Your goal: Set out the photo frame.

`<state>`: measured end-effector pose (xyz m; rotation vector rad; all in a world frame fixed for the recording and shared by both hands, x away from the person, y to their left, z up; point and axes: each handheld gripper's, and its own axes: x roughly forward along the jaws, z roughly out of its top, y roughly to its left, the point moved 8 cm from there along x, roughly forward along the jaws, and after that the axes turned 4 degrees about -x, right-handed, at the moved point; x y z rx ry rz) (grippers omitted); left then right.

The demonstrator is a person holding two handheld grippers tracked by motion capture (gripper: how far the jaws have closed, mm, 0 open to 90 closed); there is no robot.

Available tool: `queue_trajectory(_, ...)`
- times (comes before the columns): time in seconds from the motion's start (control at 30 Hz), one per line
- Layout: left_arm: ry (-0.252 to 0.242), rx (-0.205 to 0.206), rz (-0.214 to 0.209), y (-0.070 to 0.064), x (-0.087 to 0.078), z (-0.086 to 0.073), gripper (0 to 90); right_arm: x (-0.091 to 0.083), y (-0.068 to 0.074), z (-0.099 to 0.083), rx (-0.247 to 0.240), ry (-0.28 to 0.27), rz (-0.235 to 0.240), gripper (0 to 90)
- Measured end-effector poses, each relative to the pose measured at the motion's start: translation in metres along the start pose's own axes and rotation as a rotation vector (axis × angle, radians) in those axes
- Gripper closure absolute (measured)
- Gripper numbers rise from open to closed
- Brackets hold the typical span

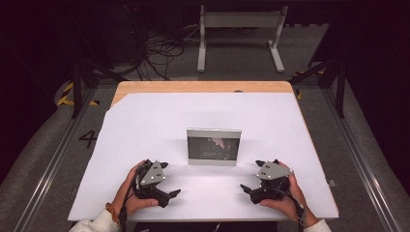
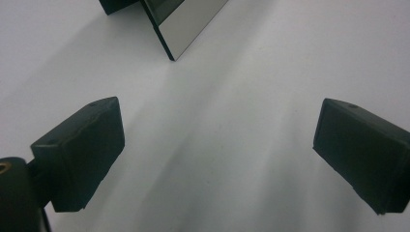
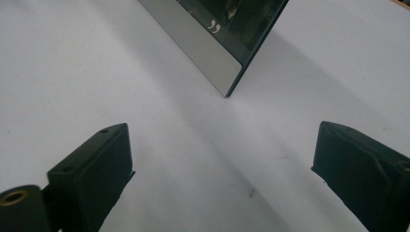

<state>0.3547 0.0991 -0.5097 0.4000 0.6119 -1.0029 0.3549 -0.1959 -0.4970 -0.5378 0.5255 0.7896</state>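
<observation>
A silver-bordered picture frame stands upright mid-tabletop, untouched, flanked by the left claw and right claw, both spread apart, seemingly poised to close in.

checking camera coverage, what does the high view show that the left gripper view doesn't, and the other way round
High view alone: both hands, the right claw, the wooden table edge, the floor cables and the whole picture frame standing upright.

Left gripper view alone: a close look at the left claw's black pads, wide apart with nothing between them.

Shared: the left claw, the white sheet and the frame, of which the gripper view catches a corner.
</observation>
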Motion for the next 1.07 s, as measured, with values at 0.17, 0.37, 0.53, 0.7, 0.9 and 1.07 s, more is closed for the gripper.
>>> queue_trajectory(0.17, 0.007, 0.004, -0.002, -0.0003, 0.0009, -0.0005, 4.8, 0.0000, 0.0001, 0.0004, 0.000, -0.002, 0.000, 8.0)
queue_trajectory(0.37, 0.007, 0.002, -0.003, 0.0002, 0.0012, -0.0005, 4.9, -0.0001, -0.0004, 0.0002, -0.001, -0.001, -0.002, 7.7)
queue_trajectory(0.53, 0.010, 0.006, -0.001, 0.0002, 0.0011, -0.0006, 4.9, -0.0005, -0.0009, 0.0005, -0.001, -0.003, -0.003, 7.7)
queue_trajectory(0.7, 0.009, 0.003, -0.002, 0.0011, 0.0015, -0.0003, 4.9, -0.0001, 0.0000, 0.0003, -0.003, -0.002, -0.001, 7.6)
queue_trajectory(0.9, 0.015, 0.008, -0.003, 0.0014, 0.0032, -0.0001, 4.9, -0.0013, -0.0014, 0.0000, -0.002, -0.005, -0.005, 7.4)
queue_trajectory(1.07, 0.015, 0.002, -0.006, 0.0019, 0.0048, 0.0003, 4.9, -0.0018, -0.0017, -0.0008, 0.000, -0.003, -0.008, 7.4)
